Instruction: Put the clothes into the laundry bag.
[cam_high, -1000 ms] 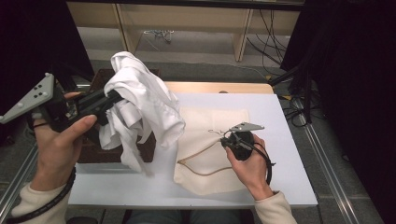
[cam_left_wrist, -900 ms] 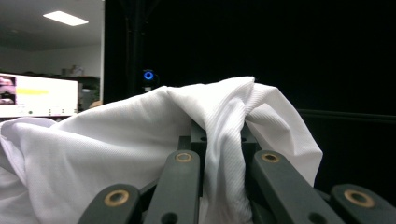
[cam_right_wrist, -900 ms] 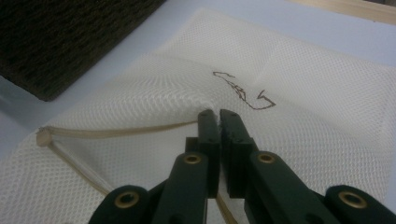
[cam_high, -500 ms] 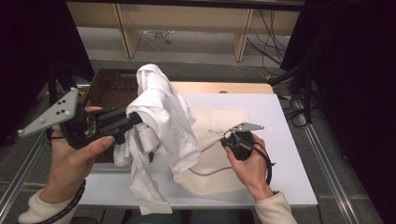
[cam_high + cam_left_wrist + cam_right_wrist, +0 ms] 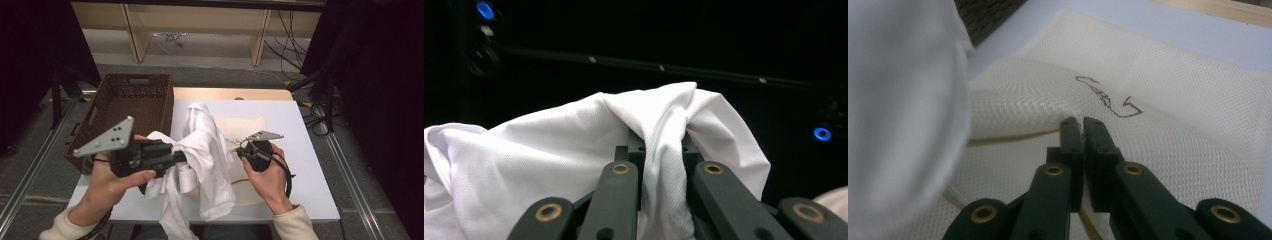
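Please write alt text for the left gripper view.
The left tongs are shut on a bunched fold of a white cloth, which drapes over both black jaws. Behind it the background is dark, with small blue lights.

We see that the left tongs [image 5: 184, 156] have carried the white garment [image 5: 207, 160] from above the wicker basket [image 5: 131, 102] rightward and down over the counter [image 5: 300, 150], so that the cloth now hangs just beside the right tongs [image 5: 239, 148] and covers the left part of the cream mesh bag [image 5: 247, 125], which lay open to view a second ago. The basket, earlier half hidden behind the bunched cloth, is now open to view. The garment's lower end has dropped past the counter's near edge.
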`<control>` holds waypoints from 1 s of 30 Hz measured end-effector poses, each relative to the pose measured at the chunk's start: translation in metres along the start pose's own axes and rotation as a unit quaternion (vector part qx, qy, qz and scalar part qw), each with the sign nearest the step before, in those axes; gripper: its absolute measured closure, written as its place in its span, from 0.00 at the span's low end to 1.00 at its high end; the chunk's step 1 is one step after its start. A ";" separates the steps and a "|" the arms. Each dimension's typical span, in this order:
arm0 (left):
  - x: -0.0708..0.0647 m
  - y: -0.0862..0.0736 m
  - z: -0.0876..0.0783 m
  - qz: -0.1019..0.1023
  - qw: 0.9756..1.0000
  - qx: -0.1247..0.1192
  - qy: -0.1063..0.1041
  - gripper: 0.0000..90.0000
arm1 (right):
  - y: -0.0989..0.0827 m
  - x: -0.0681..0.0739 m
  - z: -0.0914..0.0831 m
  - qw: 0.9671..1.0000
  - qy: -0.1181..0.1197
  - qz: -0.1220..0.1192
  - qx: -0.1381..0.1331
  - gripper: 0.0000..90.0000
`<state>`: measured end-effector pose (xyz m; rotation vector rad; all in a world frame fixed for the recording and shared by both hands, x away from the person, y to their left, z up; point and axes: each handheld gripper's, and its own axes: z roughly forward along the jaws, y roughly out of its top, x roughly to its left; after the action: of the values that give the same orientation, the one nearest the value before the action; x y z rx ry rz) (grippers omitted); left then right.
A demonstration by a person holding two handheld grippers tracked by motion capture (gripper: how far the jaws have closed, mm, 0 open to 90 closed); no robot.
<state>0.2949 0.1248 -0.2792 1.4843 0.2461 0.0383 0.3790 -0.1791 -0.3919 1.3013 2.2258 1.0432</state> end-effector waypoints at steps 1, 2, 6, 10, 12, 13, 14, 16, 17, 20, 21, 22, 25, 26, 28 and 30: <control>0.000 -0.006 0.005 -0.004 1.000 0.008 -0.010 0.93 | 0.000 0.000 0.000 1.000 0.000 0.002 0.001 0.99; -0.001 -0.010 0.009 -0.007 1.000 0.014 -0.016 0.93 | 0.000 0.000 0.000 1.000 0.000 -0.002 0.001 0.99; -0.004 -0.029 0.025 -0.025 0.998 0.047 -0.037 0.93 | 0.000 0.001 0.000 1.000 0.001 0.002 0.001 0.99; -0.007 -0.044 0.037 -0.041 0.995 0.074 -0.056 0.93 | 0.000 0.000 0.000 1.000 0.002 -0.001 0.001 0.99; -0.008 -0.050 0.040 -0.050 0.993 0.084 -0.065 0.93 | 0.000 0.000 0.000 1.000 0.000 0.001 0.001 0.99; -0.010 -0.052 0.041 -0.058 0.992 0.088 -0.066 0.93 | 0.000 0.000 0.000 1.000 0.001 -0.003 0.002 0.99; -0.010 -0.053 0.043 -0.059 0.992 0.090 -0.070 0.93 | 0.000 0.000 0.000 1.000 0.000 0.001 0.003 0.99; -0.012 -0.056 0.044 -0.062 0.991 0.098 -0.072 0.93 | 0.000 0.000 0.001 1.000 0.005 -0.004 0.002 0.99; -0.012 -0.057 0.045 -0.060 0.990 0.099 -0.075 0.93 | 0.000 0.000 0.001 1.000 0.005 -0.003 0.002 0.99; -0.012 -0.062 0.048 -0.068 0.988 0.111 -0.079 0.93 | 0.000 0.001 0.001 1.000 0.004 -0.001 0.002 0.99; -0.010 -0.064 0.049 -0.067 0.988 0.113 -0.081 0.93 | 0.000 0.001 0.000 1.000 0.002 -0.001 0.003 0.99; -0.010 -0.066 0.050 -0.078 0.987 0.116 -0.078 0.93 | 0.000 0.002 0.000 1.000 0.003 0.006 0.007 0.99; -0.010 -0.074 0.054 -0.082 0.984 0.131 -0.089 0.93 | 0.000 0.001 0.001 1.000 0.005 -0.001 0.003 0.99; -0.011 -0.075 0.054 -0.084 0.983 0.137 -0.090 0.93 | 0.000 0.001 0.001 1.000 0.004 -0.001 0.003 0.99; -0.016 -0.077 0.057 -0.083 0.981 0.143 -0.101 0.93 | 0.000 0.001 0.001 1.000 0.001 -0.001 0.003 0.99; -0.019 -0.078 0.059 -0.084 0.980 0.145 -0.109 0.93 | 0.000 0.001 0.001 1.000 0.003 0.001 0.004 0.99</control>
<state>0.2780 0.0564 -0.3497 1.7372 0.2029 -0.3063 0.3790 -0.1777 -0.3923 1.3059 2.2367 1.0414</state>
